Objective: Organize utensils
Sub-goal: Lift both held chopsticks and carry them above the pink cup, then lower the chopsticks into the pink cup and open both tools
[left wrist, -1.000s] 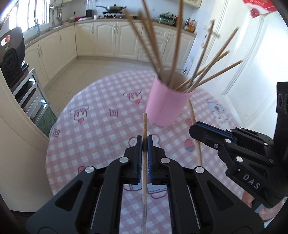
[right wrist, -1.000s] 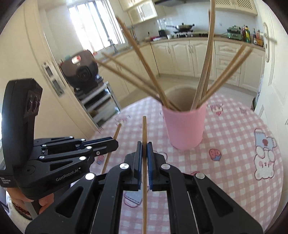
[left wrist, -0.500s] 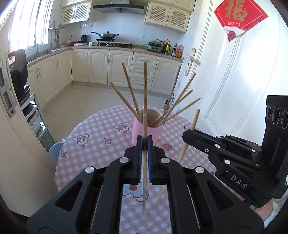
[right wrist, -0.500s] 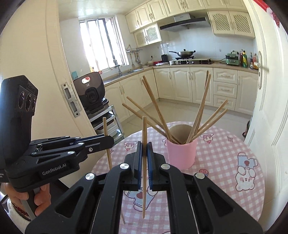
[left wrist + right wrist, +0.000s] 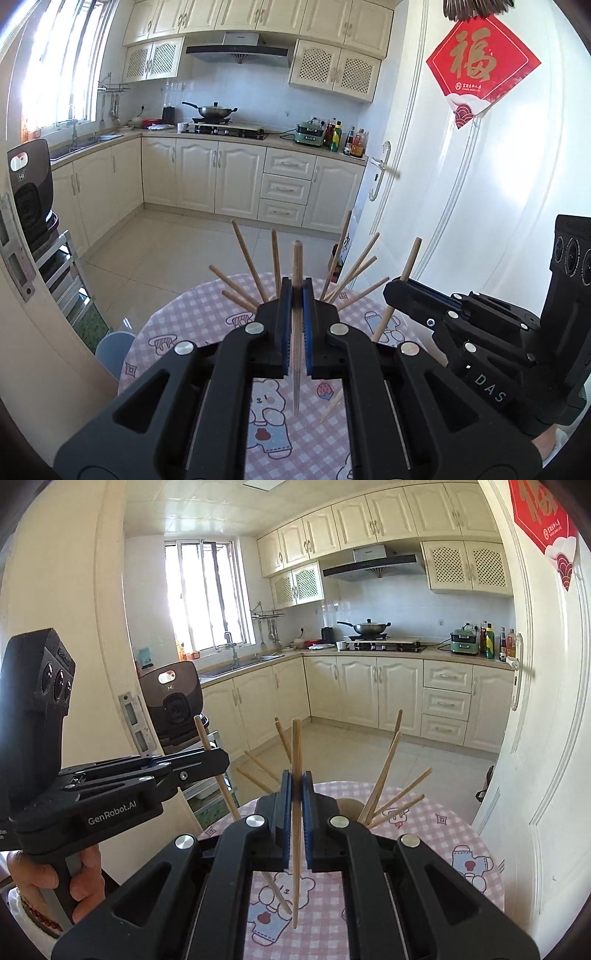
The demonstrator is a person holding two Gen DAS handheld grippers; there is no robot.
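Note:
My left gripper (image 5: 296, 291) is shut on a wooden chopstick (image 5: 296, 266), held upright high above the round table (image 5: 173, 332). My right gripper (image 5: 296, 777) is shut on another wooden chopstick (image 5: 296, 882), also upright. Each gripper shows in the other's view, the right one (image 5: 391, 290) at the right and the left one (image 5: 221, 757) at the left. The pink cup is mostly hidden behind the jaws; only its rim (image 5: 349, 806) and several chopsticks (image 5: 245, 254) fanning out of it show.
The table has a pink checked cloth (image 5: 443, 830) with cartoon prints. A white door (image 5: 461, 206) stands close on the right. A dark appliance on a metal rack (image 5: 31, 192) is at the left. Kitchen cabinets (image 5: 240, 177) lie beyond the floor.
Both grippers have risen well above the table with their chopsticks still clamped. The cup and table now look smaller and lower in both views.

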